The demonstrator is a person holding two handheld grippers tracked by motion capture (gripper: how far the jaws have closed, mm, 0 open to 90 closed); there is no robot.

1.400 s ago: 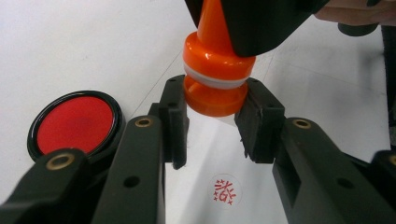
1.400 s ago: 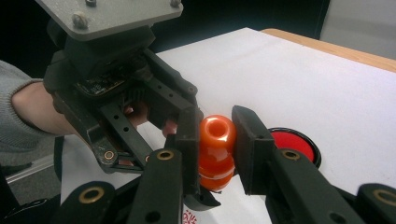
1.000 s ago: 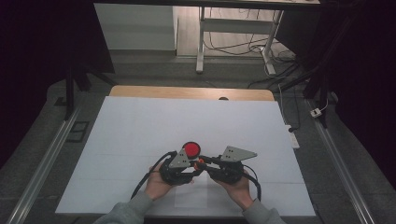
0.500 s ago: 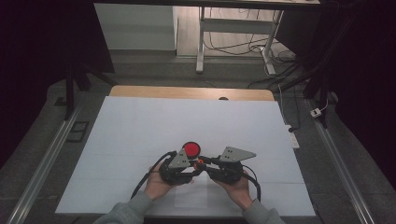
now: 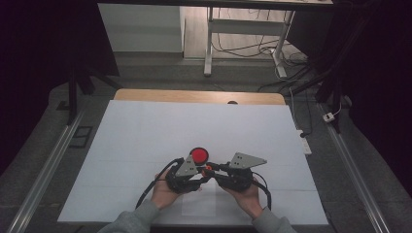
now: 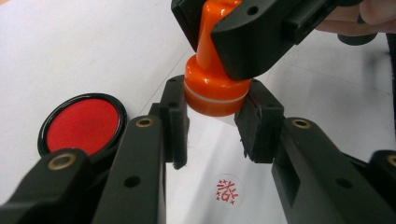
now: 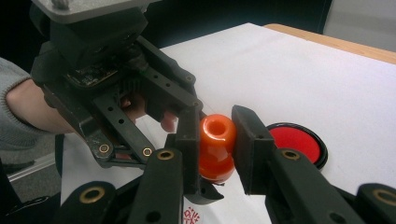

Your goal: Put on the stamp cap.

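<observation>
An orange stamp (image 6: 215, 88) hangs just above the white sheet, between both grippers near the table's front middle (image 5: 208, 169). My right gripper (image 7: 215, 144) is shut on its narrow handle (image 7: 217, 133), coming from above in the left gripper view. My left gripper (image 6: 212, 121) has its pads pressed on either side of the stamp's wide base. A round red ink pad (image 5: 198, 155) in a black case lies open on the table, just beyond the left gripper (image 5: 204, 172). Below the stamp, a red printed mark (image 6: 227, 190) shows on the paper.
A white cover (image 5: 145, 136) spreads over the table, with a wooden edge (image 5: 194, 95) at the far side. A small paper sheet (image 5: 199, 204) lies under the hands. Metal rails (image 5: 43, 170) run along both sides. Desk legs and cables (image 5: 272, 53) are beyond the table.
</observation>
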